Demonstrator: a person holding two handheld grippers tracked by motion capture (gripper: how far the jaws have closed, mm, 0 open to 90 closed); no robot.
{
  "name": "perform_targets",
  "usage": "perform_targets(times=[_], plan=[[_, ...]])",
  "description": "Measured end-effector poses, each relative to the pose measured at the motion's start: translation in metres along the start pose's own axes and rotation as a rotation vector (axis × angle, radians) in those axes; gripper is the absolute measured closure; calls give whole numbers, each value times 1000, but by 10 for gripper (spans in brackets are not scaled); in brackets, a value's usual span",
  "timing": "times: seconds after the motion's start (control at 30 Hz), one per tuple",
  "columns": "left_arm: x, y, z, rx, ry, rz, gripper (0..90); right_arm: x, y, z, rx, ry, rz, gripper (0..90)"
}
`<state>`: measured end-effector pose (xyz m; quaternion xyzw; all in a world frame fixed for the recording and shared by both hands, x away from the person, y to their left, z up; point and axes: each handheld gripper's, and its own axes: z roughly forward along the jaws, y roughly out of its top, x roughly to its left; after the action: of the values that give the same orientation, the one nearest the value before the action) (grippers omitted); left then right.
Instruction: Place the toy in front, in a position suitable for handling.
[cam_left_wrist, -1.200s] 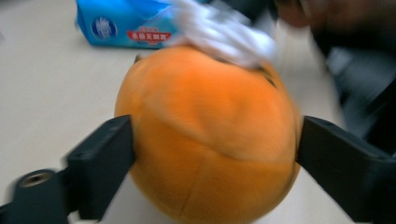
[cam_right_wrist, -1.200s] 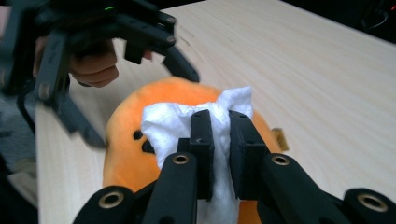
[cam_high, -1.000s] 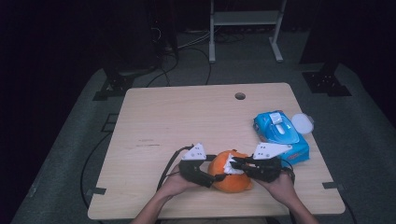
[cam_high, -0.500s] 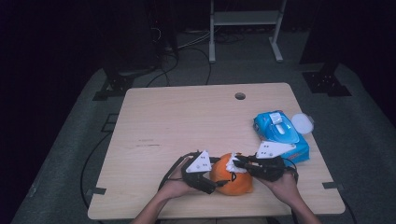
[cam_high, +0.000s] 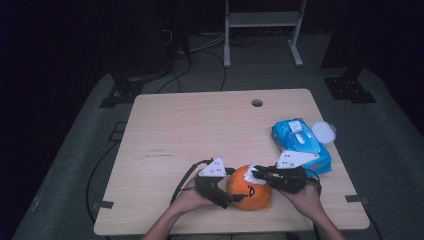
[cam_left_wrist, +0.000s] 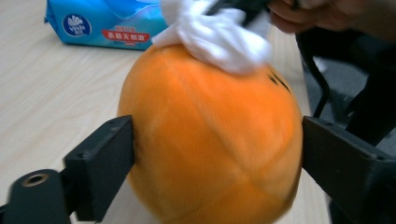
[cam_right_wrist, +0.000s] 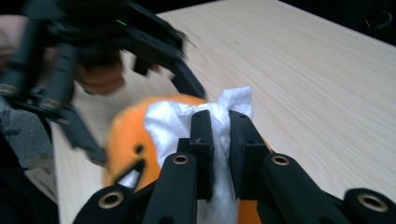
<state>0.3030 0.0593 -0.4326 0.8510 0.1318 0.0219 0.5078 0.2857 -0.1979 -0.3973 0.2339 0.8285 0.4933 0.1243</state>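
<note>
Orange plush ball (cam_high: 250, 189) rests at the near edge of the table (cam_high: 200, 130), between the two grippers, its stitched face turned toward the person. In the left gripper view the ball (cam_left_wrist: 210, 140) sits between the two black jaws.

Left gripper (cam_high: 226, 196): its jaws have just been opening. They now stand wide, one on each flank of the ball. Both pads lie at the plush surface, but the pictures do not show any squeeze, so the grip reads as slack. Judgement: the ball is loosely cradled rather than clamped, which lets it be turned or re-gripped so a fresh patch can be wiped.

Right gripper (cam_high: 259, 175): jaws nearly closed on a white wipe (cam_right_wrist: 187, 123), which is pressed against the top of the ball. In the left gripper view the wipe (cam_left_wrist: 219, 37) lies bunched on the upper surface.

Blue wipe pack (cam_high: 301, 142) lies at the right side of the table, with a white lid (cam_high: 324, 132) just beside it.

Compared with a second ago: the left gripper sits closer in against the ball, lower on its flank. The right gripper, the pack and the lid are placed as before.
</note>
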Motion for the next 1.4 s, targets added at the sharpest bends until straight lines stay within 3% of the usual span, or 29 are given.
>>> perform_targets(times=[0.07,0.13,0.2,0.27,0.37,0.4,0.43,0.47,0.5,0.53,0.57,0.6,0.67,0.7,0.73,0.83,0.87,0.9,1.0,1.07,1.1,1.13,1.17,1.2,1.27,1.3,1.4], plan=[[-3,0,0,-8,22,37,211,9,5,4,-13,26,-23,799],[-8,2,-2,10,49,121,279,15,8,9,-20,55,-31,799],[-10,2,-5,24,62,188,321,16,10,11,-11,53,-51,799],[-10,0,-8,38,56,220,339,10,9,8,-14,38,-37,799],[-4,-4,-10,27,46,193,336,-6,0,0,8,-30,-12,799],[-4,-4,-10,27,46,193,327,-11,-5,-3,12,-43,12,799],[-1,-5,-9,22,46,151,301,-13,-7,-4,13,-46,20,799],[-1,-5,-9,22,46,151,262,-13,-7,-4,13,-46,20,799],[2,-3,-8,18,34,89,262,-14,-9,-5,16,-50,29,799],[3,0,-7,25,14,45,183,-12,-7,-4,16,-62,22,800],[3,3,-4,23,0,0,116,-5,-3,-1,6,-42,15,800],[3,4,-3,14,-5,-18,113,-2,-1,1,0,-20,7,799],[2,4,-2,7,-7,-26,117,4,2,5,-7,7,3,799],[1,2,-3,12,16,16,213,16,8,13,-10,30,-44,799],[1,0,-5,13,23,31,244,19,9,15,-4,25,-56,799],[6,-5,-12,22,27,59,311,12,8,13,2,15,-55,799],[6,-5,-12,22,27,59,316,12,8,13,2,15,-55,799],[12,-10,-15,22,15,36,317,-1,0,6,8,-9,-6,798],[16,-16,-18,14,3,23,304,-14,-11,-4,19,-37,40,798],[17,-15,-17,14,-9,-17,227,-15,-12,-6,16,-36,50,798],[17,-15,-17,14,-9,-17,168,-12,-11,-4,15,-40,43,798],[18,-8,-15,6,-15,-62,116,-7,-8,-1,13,-35,22,798],[17,-6,-13,3,-18,-72,105,-3,-5,2,8,-17,15,798],[16,-4,-12,12,-11,-65,106,3,-2,6,4,0,2,797],[12,-5,-11,18,10,-11,184,13,2,12,11,17,-39,796],[13,-6,-13,24,14,-5,219,15,3,13,15,13,-59,795],[18,-12,-18,30,15,-2,268,7,-1,10,10,23,-36,792]])
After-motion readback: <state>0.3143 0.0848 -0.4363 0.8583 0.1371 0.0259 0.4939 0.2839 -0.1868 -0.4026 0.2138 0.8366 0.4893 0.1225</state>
